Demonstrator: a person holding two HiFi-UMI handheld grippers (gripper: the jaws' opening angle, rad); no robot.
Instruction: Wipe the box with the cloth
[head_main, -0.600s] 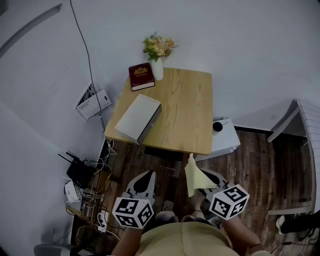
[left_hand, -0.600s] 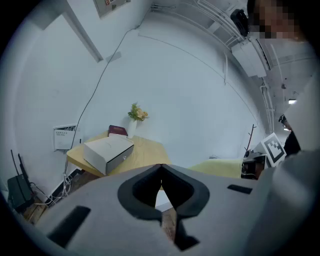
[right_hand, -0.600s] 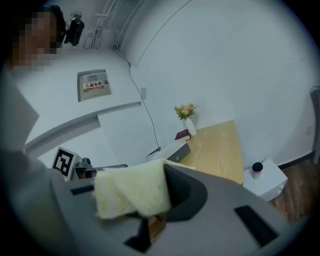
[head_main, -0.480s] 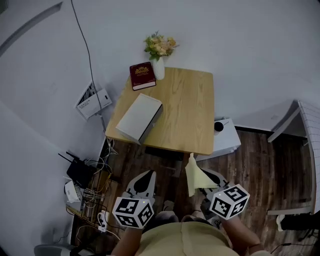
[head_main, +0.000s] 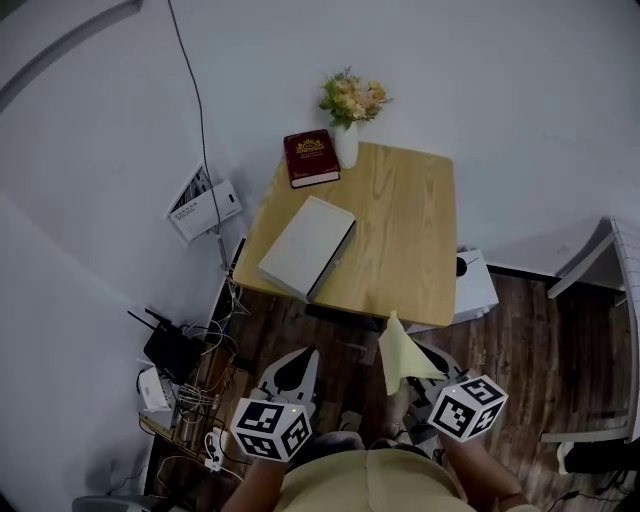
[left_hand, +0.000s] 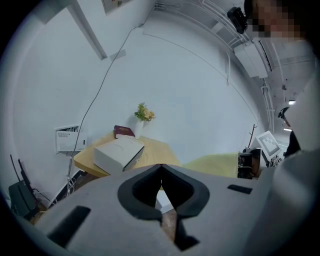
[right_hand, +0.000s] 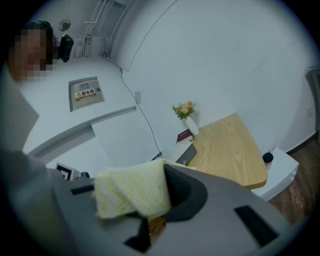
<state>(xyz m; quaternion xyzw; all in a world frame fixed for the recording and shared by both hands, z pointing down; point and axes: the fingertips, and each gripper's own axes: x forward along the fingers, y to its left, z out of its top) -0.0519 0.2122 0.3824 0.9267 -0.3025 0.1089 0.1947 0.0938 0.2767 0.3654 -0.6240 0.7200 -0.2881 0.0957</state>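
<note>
Cloth (head_main: 402, 352) (clamped in right tongs (head_main: 416, 371)) points its tip toward box (head_main: 307, 246).

Wall panel (right_hand: 86, 94): small yellow label with dark characters, "配电箱", legible in the right gripper view. Red book (head_main: 311, 157): gold cover print, too small to read.

Table (head_main: 410, 240) right half bare — box (head_main: 307, 246), book (head_main: 311, 158), vase (head_main: 346, 145) crowd left

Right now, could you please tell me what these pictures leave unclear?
Book cover print: too small, head view.
Box near corner: behind the cloth, right gripper view.
Wall panel label: too small, left gripper view.
</note>
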